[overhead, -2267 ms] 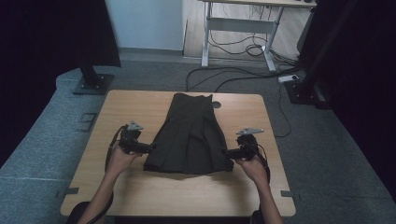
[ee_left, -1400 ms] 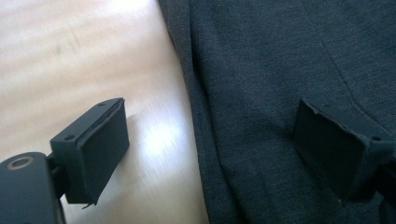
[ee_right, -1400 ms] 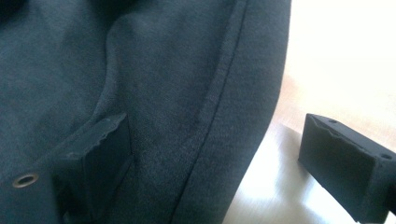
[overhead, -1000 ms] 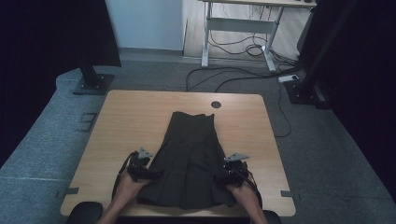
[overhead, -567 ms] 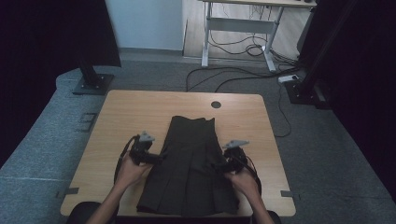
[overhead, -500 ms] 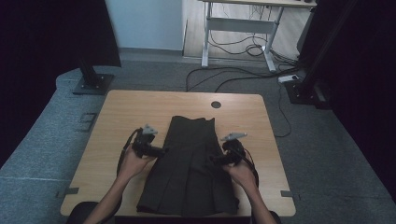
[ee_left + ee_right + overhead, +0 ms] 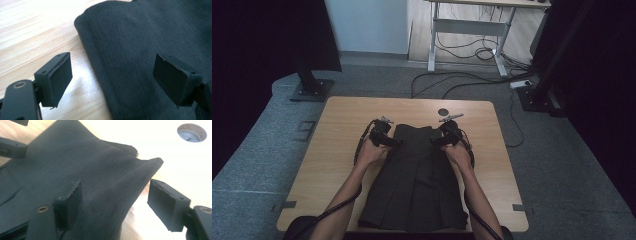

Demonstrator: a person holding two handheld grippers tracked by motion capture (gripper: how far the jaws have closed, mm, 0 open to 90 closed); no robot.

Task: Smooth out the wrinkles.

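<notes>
A black pleated skirt [image 7: 417, 185] lies flat on the wooden table [image 7: 337, 135], its waistband far from me and its hem at the near edge. My left gripper [image 7: 395, 142] is at the waistband's left corner. In the left gripper view it [image 7: 117, 75] stands open across the skirt's [image 7: 140, 50] side edge, one jaw over bare wood, the other over cloth. At the right corner is my right gripper [image 7: 435, 141]. It [image 7: 120, 200] is open too, and the raised corner of the skirt [image 7: 100, 177] lies between its jaws.
A round cable hole [image 7: 442, 112] sits just beyond the waistband, also seen as the hole [image 7: 192, 132] in the right gripper view. Bare wood flanks the skirt on both sides. Black stand bases [image 7: 309, 90] and floor cables [image 7: 472, 85] lie beyond the table.
The skirt was dragged toward the near edge. Both grippers then left the hem and moved away from me along its sides to the waistband corners.
</notes>
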